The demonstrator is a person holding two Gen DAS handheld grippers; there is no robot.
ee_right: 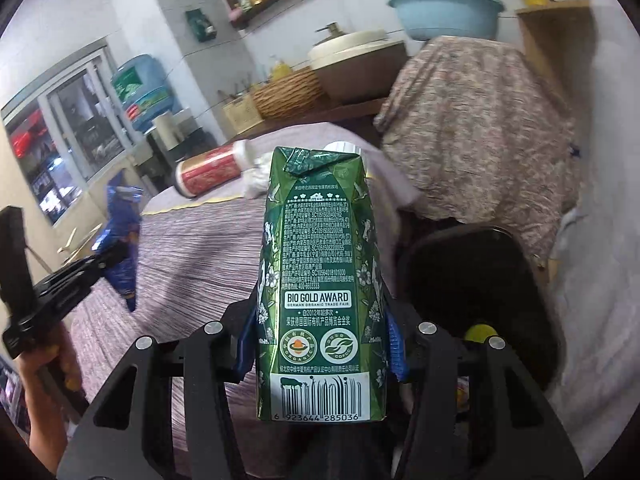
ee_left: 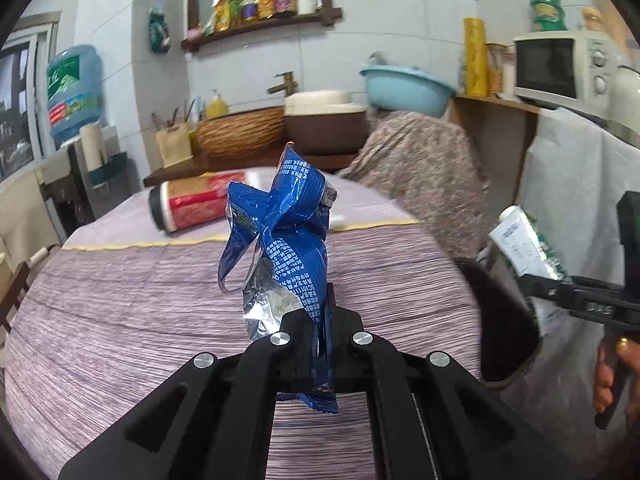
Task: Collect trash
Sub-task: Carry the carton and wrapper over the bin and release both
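Observation:
My left gripper [ee_left: 322, 316] is shut on a crumpled blue snack wrapper [ee_left: 280, 232], held up above the purple-clothed table [ee_left: 120, 300]. My right gripper [ee_right: 320, 344] is shut on a green milk carton [ee_right: 320, 272], its blue pads [ee_right: 246, 344] pressing both sides. A black trash bin [ee_right: 480, 272] stands just right of the carton, with something yellow [ee_right: 480, 334] inside it. In the left wrist view the carton [ee_left: 528, 248] hangs over the bin [ee_left: 508, 320]. A red canister [ee_left: 192, 204] lies on its side at the table's far end, with white crumpled paper [ee_right: 256, 176] beside it.
A floral cloth [ee_left: 420, 168] covers something behind the table, with a blue basin [ee_left: 404, 88] on top. A wicker basket [ee_left: 240, 132] and a water jug [ee_left: 74, 92] stand at the back. A microwave [ee_left: 568, 68] sits on a shelf at the right. A hand [ee_left: 612, 376] holds the right gripper's handle.

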